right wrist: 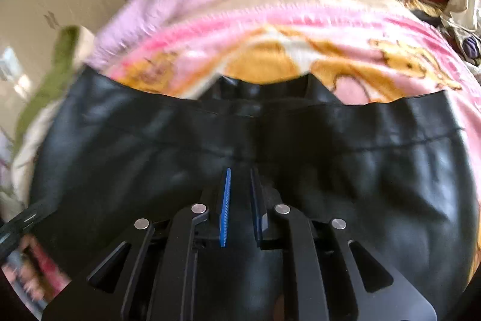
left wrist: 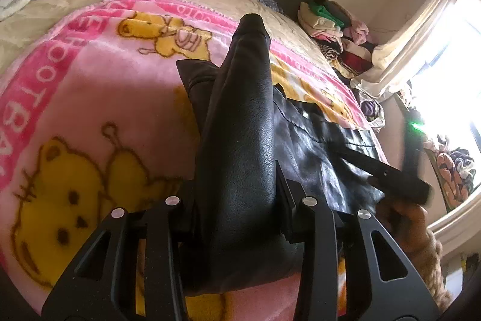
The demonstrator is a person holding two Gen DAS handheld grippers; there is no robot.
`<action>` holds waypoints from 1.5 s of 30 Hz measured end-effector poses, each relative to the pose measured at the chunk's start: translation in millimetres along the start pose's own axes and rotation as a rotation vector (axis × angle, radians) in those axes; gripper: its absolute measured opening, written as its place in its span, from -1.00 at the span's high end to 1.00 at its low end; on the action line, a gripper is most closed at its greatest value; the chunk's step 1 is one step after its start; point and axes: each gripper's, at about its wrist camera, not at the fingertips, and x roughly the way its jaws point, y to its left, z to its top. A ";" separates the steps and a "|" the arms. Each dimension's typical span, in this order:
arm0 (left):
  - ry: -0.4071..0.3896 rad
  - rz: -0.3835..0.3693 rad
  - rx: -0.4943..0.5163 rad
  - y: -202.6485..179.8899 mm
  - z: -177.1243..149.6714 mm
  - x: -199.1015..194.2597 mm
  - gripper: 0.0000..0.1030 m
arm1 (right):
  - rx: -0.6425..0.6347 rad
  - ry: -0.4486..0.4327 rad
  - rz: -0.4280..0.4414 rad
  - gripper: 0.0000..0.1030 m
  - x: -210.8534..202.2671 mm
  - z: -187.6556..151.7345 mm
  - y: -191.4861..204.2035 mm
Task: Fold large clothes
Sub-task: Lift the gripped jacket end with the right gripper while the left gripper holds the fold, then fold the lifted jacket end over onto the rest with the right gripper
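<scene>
Left gripper (left wrist: 240,200) clamped on black leather jacket (left wrist: 237,116) sleeve; right gripper (right wrist: 240,206) slightly open, empty; slick leather risked slipping free, spoiling fold

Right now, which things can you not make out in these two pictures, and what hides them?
- Left claw fingertips: left wrist view, covered by the black leather sleeve held between them.
- Lower part of the black leather garment: right wrist view, behind the right claw body and cut by the frame edge.
- Pink cartoon blanket print: right wrist view, motion blur.
- Clothes pile: left wrist view, single items too small.
</scene>
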 end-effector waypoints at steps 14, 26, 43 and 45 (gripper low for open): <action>-0.006 -0.009 0.000 -2.8 -2.6 -0.7 0.46 | -0.031 0.106 0.083 0.75 -27.6 -105.5 26.9; -0.084 0.034 0.076 -57.4 2.5 -21.1 0.51 | 0.075 -0.034 0.181 0.23 -90.4 -76.8 -18.7; -0.128 0.071 0.275 -175.0 -19.4 -21.9 0.54 | 0.074 0.097 0.333 -0.75 -116.0 53.7 8.3; -0.125 0.076 0.284 -177.6 -20.2 -21.3 0.54 | 0.047 0.129 0.320 -0.75 -99.9 59.9 23.5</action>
